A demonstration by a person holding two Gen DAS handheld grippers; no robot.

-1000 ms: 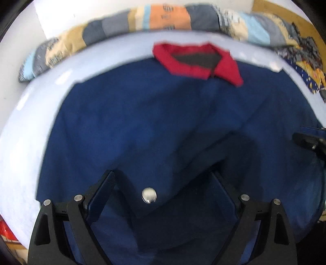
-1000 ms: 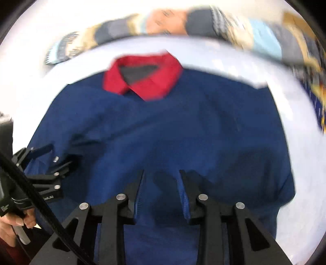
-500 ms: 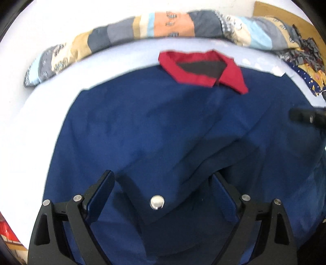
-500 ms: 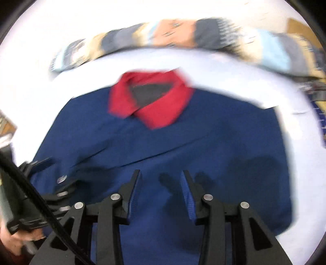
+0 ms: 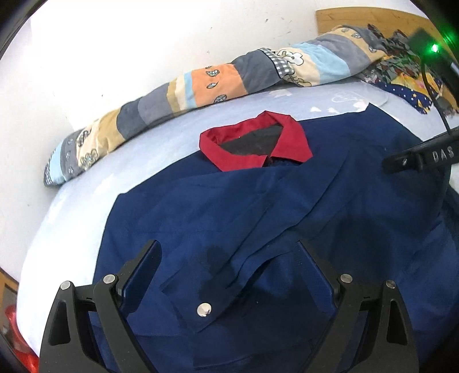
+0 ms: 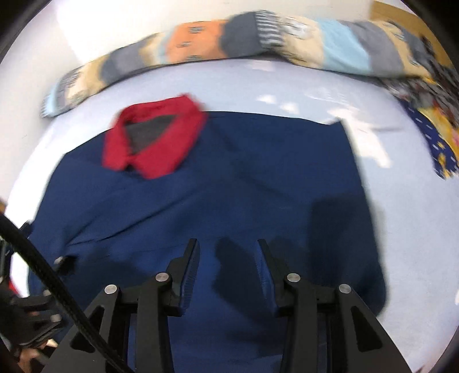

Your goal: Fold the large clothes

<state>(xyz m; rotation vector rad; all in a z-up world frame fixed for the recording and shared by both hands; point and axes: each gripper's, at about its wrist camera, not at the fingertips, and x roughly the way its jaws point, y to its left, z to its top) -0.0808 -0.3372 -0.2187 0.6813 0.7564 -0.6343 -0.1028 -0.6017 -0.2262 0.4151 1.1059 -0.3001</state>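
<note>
A navy shirt [image 5: 287, 200] with a red collar [image 5: 255, 146] lies spread on the pale blue bed sheet [image 5: 86, 206], one sleeve folded across its front. The sleeve's cuff with a silver snap [image 5: 203, 310] lies under my left gripper [image 5: 226, 246], which hangs open and wide above it, touching nothing. My right gripper [image 6: 227, 242] hovers over the shirt's lower part [image 6: 258, 172], jaws apart with only cloth below them. The collar [image 6: 155, 137] shows up and to the left in the right wrist view. The right gripper's finger [image 5: 416, 156] pokes in at the right edge of the left wrist view.
A rolled patchwork quilt [image 5: 218, 80] runs along the white wall behind the shirt. Patterned cloth [image 5: 407, 83] is heaped at the back right by a wooden headboard [image 5: 358, 17]. The left gripper [image 6: 31, 315] and a cable sit at the right wrist view's lower left.
Both grippers have drawn back from the shirt, so more of the bed shows. The left view has rolled. The right gripper has shifted right and its jaws stand a little wider.
</note>
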